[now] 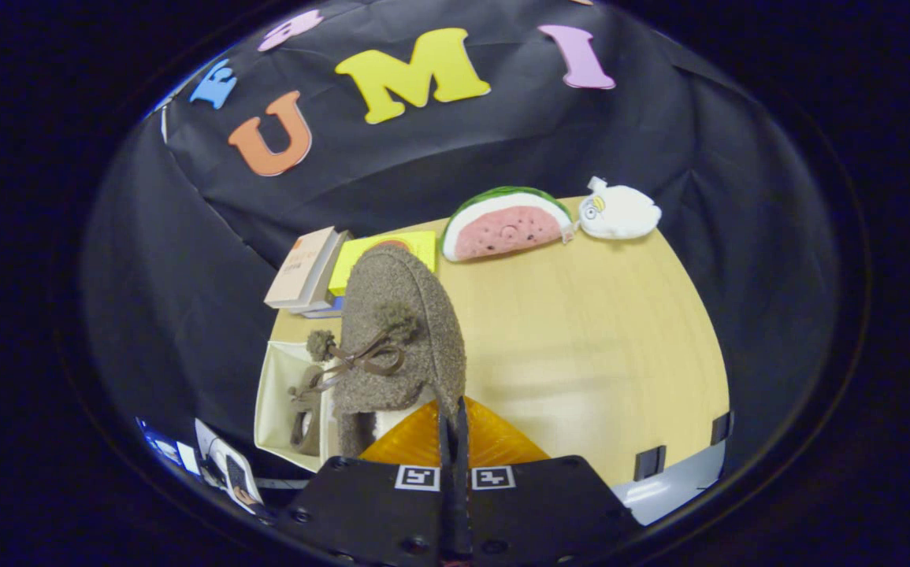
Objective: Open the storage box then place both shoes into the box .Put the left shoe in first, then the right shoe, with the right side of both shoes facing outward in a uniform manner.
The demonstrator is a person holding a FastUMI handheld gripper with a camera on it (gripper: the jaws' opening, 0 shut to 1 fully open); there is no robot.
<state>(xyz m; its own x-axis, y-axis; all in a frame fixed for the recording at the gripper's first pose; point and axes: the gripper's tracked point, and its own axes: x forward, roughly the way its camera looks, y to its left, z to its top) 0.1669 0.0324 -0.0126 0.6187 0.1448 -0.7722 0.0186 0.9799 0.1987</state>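
A fuzzy brown shoe (401,331) is pinched by its rim between the nearly closed fingers of the tool (453,429) and held above the open storage box (277,402), where another shoe (306,413) seems already placed. Lowering it in beside that one is judged next.

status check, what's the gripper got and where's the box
Gripper shut on brown shoe, shoe lifted. Open storage box just beside it, other shoe already inside. Nothing blocking.
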